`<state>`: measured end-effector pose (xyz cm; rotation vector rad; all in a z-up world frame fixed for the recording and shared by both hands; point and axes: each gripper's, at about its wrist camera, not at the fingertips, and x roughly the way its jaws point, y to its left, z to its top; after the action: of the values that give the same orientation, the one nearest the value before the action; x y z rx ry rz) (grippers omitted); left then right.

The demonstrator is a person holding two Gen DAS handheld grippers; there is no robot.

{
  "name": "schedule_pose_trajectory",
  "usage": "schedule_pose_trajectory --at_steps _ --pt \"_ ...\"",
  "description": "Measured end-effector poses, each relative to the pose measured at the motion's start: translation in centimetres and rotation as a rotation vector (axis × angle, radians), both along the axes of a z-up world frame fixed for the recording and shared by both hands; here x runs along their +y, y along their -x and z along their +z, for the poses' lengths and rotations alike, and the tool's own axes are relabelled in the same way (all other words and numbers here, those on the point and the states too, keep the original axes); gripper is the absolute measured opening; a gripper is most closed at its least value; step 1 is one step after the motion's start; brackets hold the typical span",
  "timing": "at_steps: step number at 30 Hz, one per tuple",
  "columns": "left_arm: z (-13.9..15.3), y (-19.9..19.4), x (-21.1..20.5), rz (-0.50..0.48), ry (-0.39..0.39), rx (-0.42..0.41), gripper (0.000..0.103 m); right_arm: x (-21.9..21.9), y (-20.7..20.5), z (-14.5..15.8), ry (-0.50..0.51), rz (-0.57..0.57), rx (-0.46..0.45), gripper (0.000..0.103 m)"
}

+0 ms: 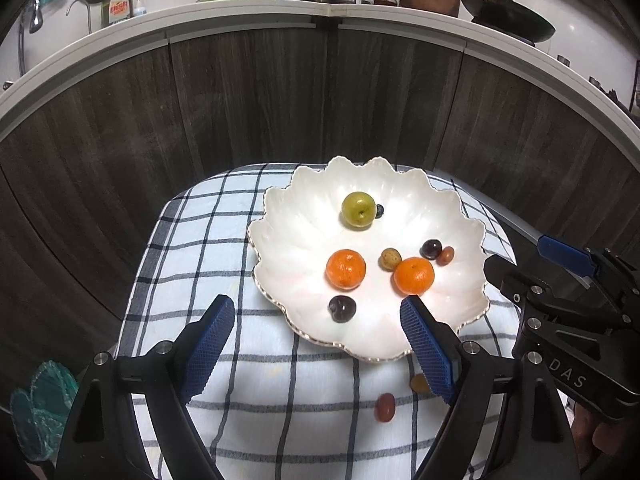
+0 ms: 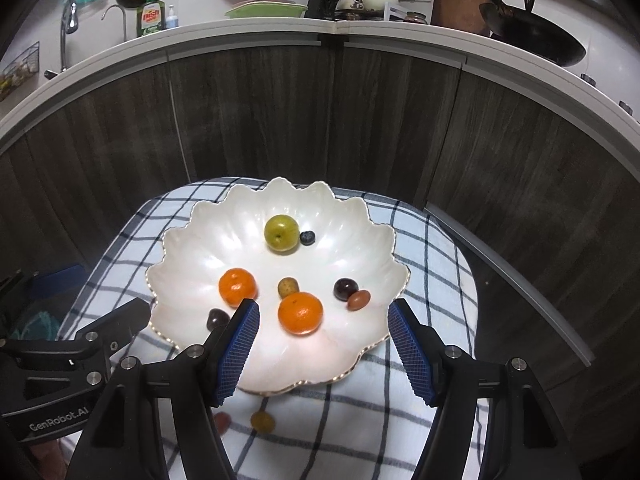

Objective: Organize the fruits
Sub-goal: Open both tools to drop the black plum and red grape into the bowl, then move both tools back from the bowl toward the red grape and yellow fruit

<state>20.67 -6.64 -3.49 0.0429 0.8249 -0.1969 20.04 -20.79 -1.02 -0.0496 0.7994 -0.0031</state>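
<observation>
Both grippers empty: left gripper (image 1: 318,344) wide, right gripper (image 2: 324,350) half-spread. Remaining: red grape (image 1: 385,407), yellow grape (image 2: 263,421) on cloth (image 1: 248,400) near plate (image 2: 280,376); descend straight, pinch gently

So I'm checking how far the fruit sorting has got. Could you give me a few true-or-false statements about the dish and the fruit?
1. Two oranges lie in the white scalloped dish. True.
2. Every fruit is in the dish. False: two small fruits lie on the checked cloth in front of it.
3. A blueberry sits beside the green fruit. True.
4. The right tool grips an orange. False: it is open and holds nothing.
5. The left tool is open. True.
</observation>
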Motion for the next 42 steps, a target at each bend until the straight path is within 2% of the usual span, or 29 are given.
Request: schedule_pose_trajectory --at_steps 15,34,42 --pt "-1.4 3.1 -0.9 -0.040 -0.026 0.003 0.085 -0.3 3.2 -1.1 -0.017 0.004 0.014 0.068" --pt "-5.1 5.9 -2.2 -0.120 -0.074 0.028 0.083 -0.4 5.9 -4.2 -0.019 0.045 0.045 0.068" --pt "-6.8 6.5 -2.5 -0.167 -0.095 0.044 0.077 -0.4 6.2 -5.8 -0.021 0.069 0.068 0.068"
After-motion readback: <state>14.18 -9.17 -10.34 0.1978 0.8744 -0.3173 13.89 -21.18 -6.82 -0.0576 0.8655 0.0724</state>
